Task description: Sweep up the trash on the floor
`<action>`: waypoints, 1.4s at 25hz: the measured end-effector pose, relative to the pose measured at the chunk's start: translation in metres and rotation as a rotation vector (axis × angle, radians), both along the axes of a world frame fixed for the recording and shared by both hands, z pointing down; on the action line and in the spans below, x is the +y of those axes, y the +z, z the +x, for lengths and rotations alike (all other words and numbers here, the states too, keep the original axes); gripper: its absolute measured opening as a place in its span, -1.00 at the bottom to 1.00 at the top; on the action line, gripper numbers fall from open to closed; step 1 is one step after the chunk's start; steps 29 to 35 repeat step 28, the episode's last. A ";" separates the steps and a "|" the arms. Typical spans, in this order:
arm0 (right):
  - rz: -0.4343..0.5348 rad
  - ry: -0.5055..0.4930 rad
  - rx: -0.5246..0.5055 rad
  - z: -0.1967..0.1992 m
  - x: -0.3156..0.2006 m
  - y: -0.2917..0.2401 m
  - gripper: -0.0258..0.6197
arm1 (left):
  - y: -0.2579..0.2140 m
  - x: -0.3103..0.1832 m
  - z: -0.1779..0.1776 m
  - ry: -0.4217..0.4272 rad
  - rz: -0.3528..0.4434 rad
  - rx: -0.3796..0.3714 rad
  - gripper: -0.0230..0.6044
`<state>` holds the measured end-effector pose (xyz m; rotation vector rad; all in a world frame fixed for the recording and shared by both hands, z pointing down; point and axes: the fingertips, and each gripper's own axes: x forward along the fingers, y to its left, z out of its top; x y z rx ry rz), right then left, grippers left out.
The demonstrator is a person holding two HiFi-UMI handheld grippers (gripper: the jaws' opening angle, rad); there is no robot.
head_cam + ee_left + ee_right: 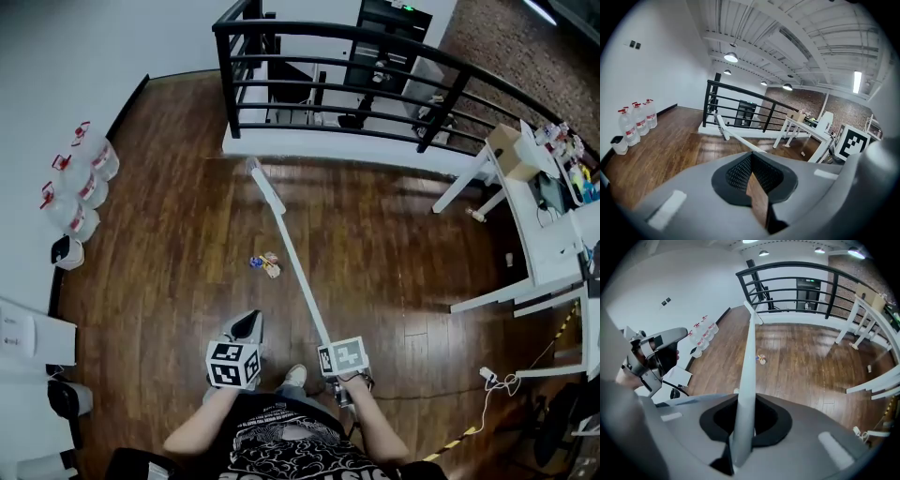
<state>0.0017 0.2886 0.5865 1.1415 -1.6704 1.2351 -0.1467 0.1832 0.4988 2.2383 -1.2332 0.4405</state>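
Observation:
A small heap of trash [265, 264], coloured wrappers and scraps, lies on the wooden floor ahead of me and also shows in the right gripper view [761, 359]. My right gripper [335, 350] is shut on the long white broom handle [298, 267]. The handle runs forward along the jaws [745, 413] to the broom head [267, 187], which rests on the floor beyond the trash, near the railing. The left gripper [248, 323] hangs to the left of the handle, above the floor, with its jaws [751, 161] together and nothing in them. In its view the broom head [721, 127] is far ahead.
A black railing [375, 84] on a white ledge closes off the far side. Several water bottles [80, 187] and a small white bin [66, 251] stand along the left wall. White tables [534, 216] stand at the right, with a cable [497, 382] on the floor. My shoe [294, 377] is below the grippers.

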 end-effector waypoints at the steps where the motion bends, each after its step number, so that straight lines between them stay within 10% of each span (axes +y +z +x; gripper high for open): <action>1: 0.010 0.007 -0.002 -0.002 0.006 -0.004 -0.78 | -0.003 0.004 0.000 0.009 0.005 -0.002 -0.91; 35: 0.035 0.237 -0.033 -0.096 0.117 -0.026 -0.78 | -0.004 0.113 -0.079 0.157 0.006 -0.005 -0.91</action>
